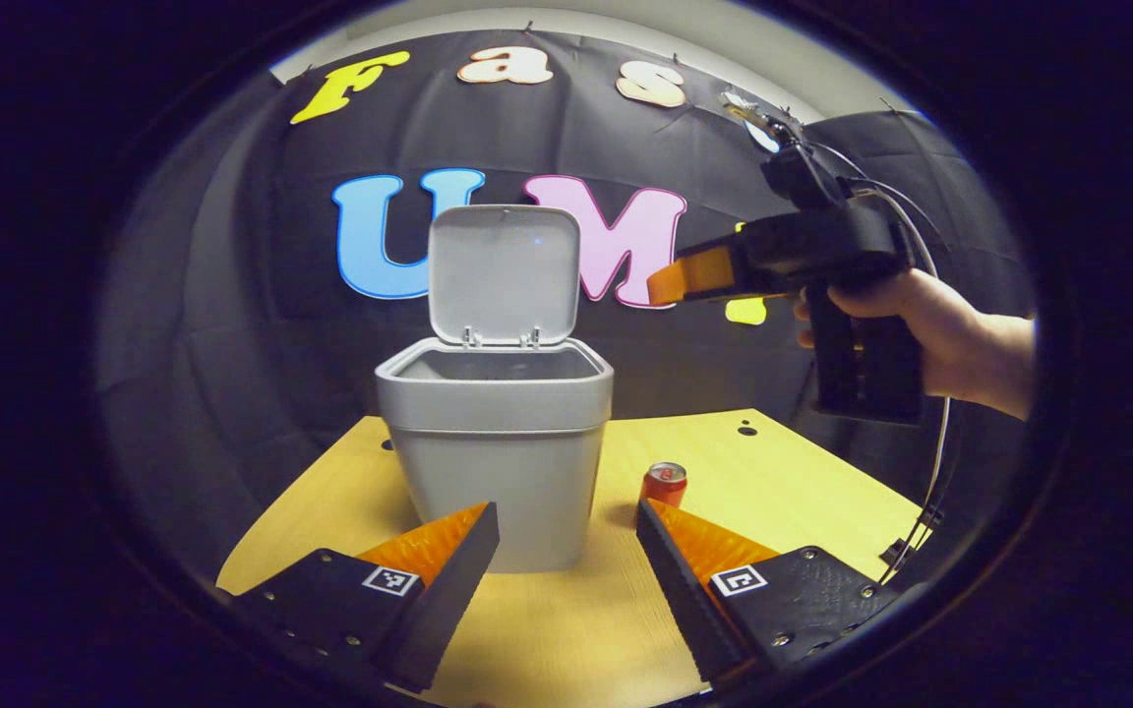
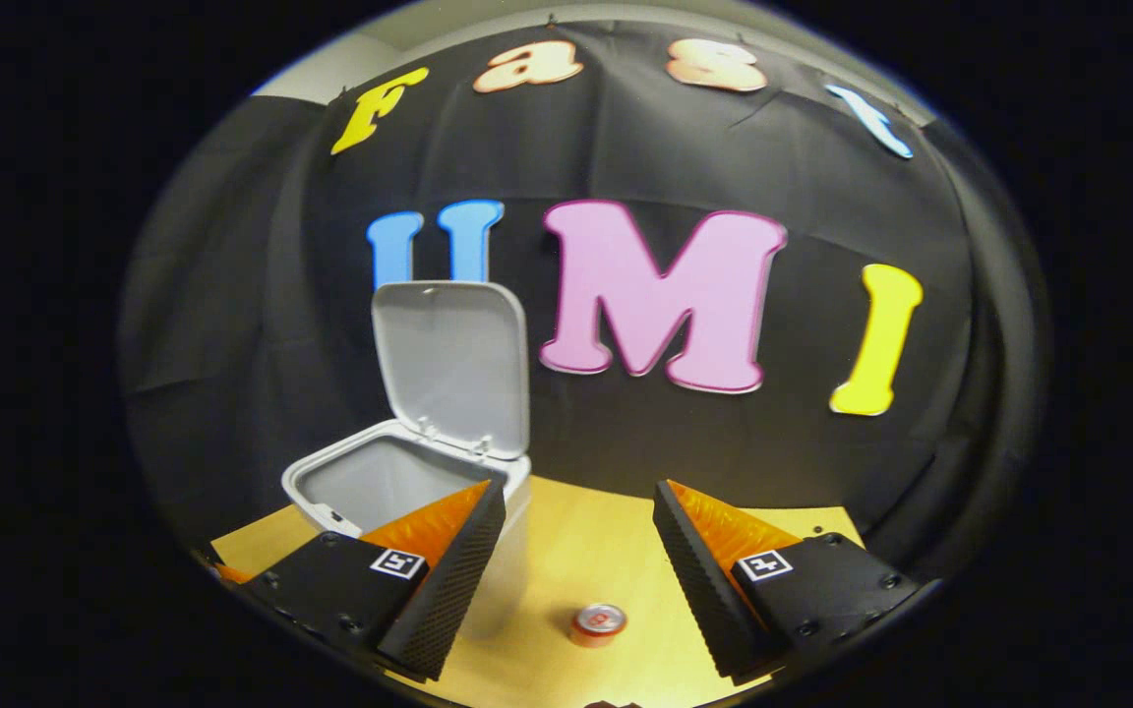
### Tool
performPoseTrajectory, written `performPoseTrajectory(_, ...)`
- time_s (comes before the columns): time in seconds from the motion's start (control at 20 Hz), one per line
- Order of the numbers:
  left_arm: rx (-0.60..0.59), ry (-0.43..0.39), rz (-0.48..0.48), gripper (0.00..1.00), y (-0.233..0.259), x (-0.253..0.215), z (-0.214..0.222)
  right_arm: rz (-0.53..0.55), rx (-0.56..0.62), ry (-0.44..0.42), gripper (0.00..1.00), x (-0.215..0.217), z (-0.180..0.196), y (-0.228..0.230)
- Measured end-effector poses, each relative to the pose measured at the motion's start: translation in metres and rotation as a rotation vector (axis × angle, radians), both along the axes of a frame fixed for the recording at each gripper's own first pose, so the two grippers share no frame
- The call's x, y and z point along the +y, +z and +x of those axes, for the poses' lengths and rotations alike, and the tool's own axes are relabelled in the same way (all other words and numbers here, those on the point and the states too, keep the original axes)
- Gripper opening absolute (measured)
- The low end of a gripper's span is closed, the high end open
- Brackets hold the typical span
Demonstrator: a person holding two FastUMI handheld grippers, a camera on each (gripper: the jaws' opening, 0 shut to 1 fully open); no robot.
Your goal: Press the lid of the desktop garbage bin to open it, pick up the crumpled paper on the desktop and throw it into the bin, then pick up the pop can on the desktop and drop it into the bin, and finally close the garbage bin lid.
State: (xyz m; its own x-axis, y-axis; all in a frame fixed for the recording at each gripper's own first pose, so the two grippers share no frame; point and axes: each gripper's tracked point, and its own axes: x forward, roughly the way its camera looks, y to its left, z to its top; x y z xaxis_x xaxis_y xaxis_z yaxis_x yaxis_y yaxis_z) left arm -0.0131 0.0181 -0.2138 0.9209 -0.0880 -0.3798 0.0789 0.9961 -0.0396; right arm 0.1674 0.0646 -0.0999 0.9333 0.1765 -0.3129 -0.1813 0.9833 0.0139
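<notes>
Left gripper view: the grey plastic desktop bin with rounded corners (image 1: pixel 495 447) stands upright at centre on the pale yellow wood-grain desktop (image 1: pixel 803 487), walls tapering toward the base, its long axis vertical. Its flat grey hinged lid (image 1: pixel 505 273) is swung up past vertical at 12 o'clock, inner face toward the camera, two small hinge tabs at its lower edge; the mouth is open and what lies inside cannot be seen from here. The small red metal pop can with a silver top (image 1: pixel 664 483) stands upright just beside the bin at its 4 o'clock, apart from it, partly behind a fingertip. The left gripper (image 1: pixel 566 521) sits low before the bin, jaws spread wide with nothing between them; ribbed inner pads and a square black-and-white marker show on each finger. At 2 o'clock the right gripper (image 1: pixel 670 282) hangs in the air above the desktop, pointing toward the lid, held by a person's hand (image 1: pixel 930 329); whether its jaws are apart I cannot tell. Right gripper view: the bin (image 2: pixel 330 487) lies at 8 o'clock, seen from above, lid (image 2: pixel 453 366) raised, smooth grey inner walls visible. The can (image 2: pixel 598 622) stands at 6 o'clock, top toward the camera, any label too small to read. The right gripper (image 2: pixel 576 526) is spread wide, holding nothing.
</notes>
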Motion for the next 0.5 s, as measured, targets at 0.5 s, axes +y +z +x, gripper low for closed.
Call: performPoseTrajectory(0.5, 0.077, -0.141, -0.010, 0.93, -0.096, -0.082, 0.079, -0.068, -0.013, -0.220, 0.98, -0.130, -0.074, -0.068)
